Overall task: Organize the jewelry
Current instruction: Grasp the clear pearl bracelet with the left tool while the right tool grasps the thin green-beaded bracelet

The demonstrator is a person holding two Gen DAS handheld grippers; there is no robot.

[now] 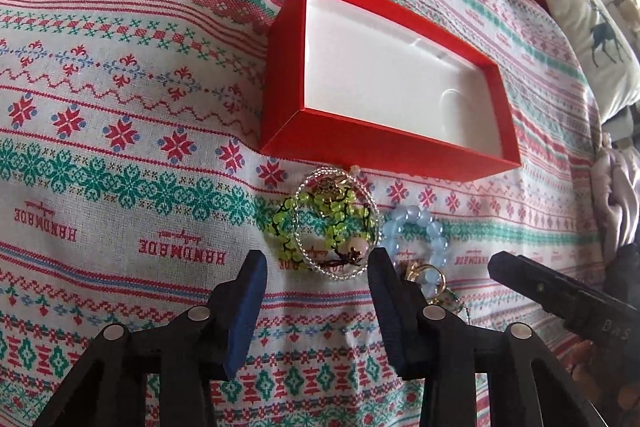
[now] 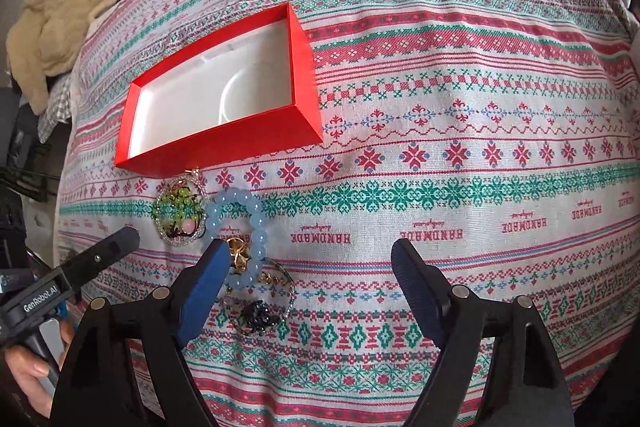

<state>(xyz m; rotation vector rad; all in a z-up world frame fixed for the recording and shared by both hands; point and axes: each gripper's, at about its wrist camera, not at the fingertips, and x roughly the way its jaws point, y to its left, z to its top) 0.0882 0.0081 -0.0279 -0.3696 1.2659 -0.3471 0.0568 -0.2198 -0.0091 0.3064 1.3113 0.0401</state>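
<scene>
Fingers of left gripper (image 1: 318, 263) and right gripper (image 2: 308, 259) standing apart, gripping nothing, hovering over cloth-covered bed (image 2: 480, 107). Red box (image 1: 280, 107) lying open and empty. Green bead bracelet (image 1: 320, 223), blue bead bracelet (image 2: 236, 223) and dark charm piece (image 2: 260, 315) lying clustered just beside box. Nothing sorted yet; all pieces awaiting transfer.

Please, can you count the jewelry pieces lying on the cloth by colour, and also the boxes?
Green bead bracelet: 1
Clear bead bracelet: 1
Light blue bead bracelet: 1
Gold piece: 1
Dark bead piece: 1
Red box, with nothing in it: 1
Total: 6
</scene>
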